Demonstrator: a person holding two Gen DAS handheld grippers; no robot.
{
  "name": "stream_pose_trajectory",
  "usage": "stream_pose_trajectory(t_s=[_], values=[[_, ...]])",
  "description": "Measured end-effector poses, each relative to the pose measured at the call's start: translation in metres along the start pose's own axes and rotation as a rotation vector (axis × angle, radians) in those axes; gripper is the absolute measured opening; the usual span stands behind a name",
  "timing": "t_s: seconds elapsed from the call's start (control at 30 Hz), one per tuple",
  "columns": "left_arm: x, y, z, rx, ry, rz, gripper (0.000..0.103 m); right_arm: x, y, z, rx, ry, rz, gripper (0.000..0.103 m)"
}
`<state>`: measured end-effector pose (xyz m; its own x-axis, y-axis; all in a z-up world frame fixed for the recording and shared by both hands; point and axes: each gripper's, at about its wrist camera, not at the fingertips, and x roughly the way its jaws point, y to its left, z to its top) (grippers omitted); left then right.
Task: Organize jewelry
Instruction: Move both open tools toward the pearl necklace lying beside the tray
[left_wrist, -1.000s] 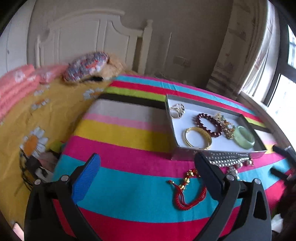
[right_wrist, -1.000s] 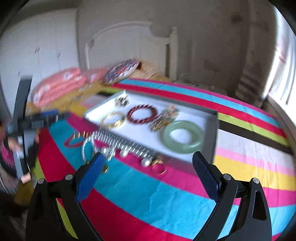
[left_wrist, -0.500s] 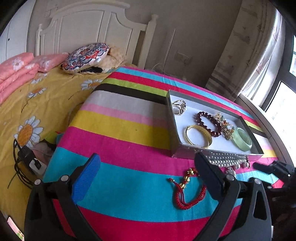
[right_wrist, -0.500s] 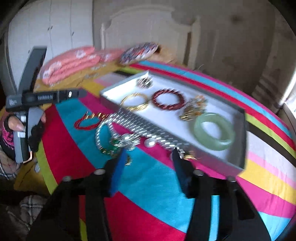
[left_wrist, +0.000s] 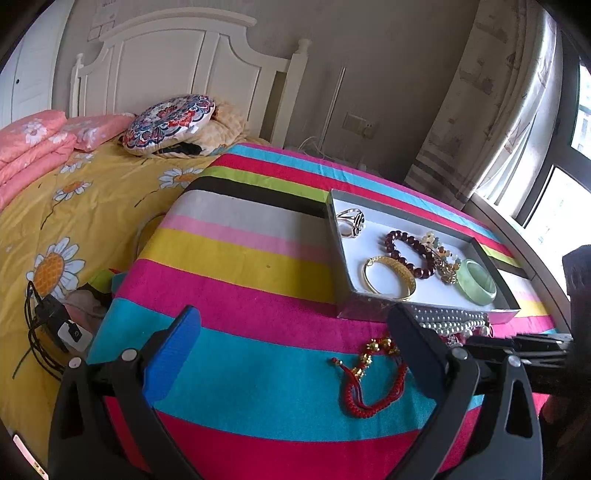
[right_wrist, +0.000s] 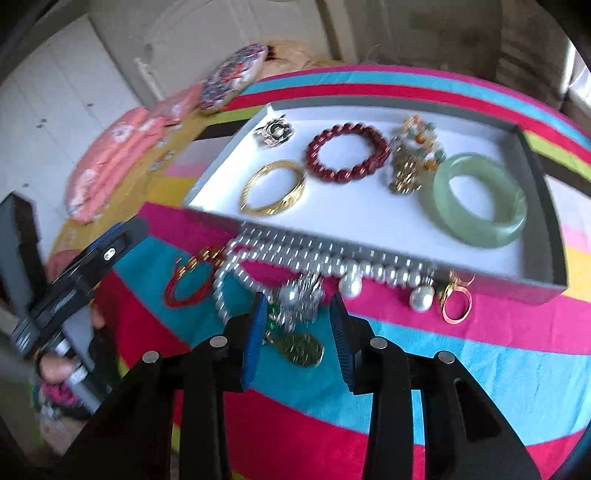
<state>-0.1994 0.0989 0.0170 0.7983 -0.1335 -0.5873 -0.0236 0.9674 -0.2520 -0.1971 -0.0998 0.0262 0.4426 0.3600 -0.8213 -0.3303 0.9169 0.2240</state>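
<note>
While holding left tongs (left_wrist: 291, 314) spread and idle by the red cord bracelet (left_wrist: 352, 404), just narrowing right tongs (right_wrist: 297, 297) around, not visibly pinching, the silver-and-green pendant cluster (right_wrist: 304, 301) lying outside the grey cardboard tray (right_wrist: 480, 278), probably for lifting in.

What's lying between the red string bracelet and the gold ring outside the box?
In the right wrist view, a pearl necklace with a silver brooch lies between the red string bracelet and the gold ring.

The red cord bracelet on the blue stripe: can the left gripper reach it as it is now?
Probably yes. The red cord bracelet lies alone on the cloth just ahead of the open left gripper, near its right finger, with nothing over it.
</note>
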Motion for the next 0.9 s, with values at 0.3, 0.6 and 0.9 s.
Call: stream_pose_trajectory(t_s=[0.3, 0.6, 0.9], values=[[-0.007, 0.001, -0.002, 0.007, -0.029, -0.019, 0.1, 0.012, 0.032, -0.013, -0.218, -0.028, -0.201, 0.037], [-0.008, 0.003, -0.002, 0.001, -0.035, -0.023, 0.1, -0.02, -0.016, -0.043, -0.303, -0.012, -0.128, 0.039], [-0.003, 0.004, -0.001, 0.002, -0.01, -0.016, 0.1, -0.036, -0.038, -0.065, -0.254, -0.014, -0.148, 0.077]])
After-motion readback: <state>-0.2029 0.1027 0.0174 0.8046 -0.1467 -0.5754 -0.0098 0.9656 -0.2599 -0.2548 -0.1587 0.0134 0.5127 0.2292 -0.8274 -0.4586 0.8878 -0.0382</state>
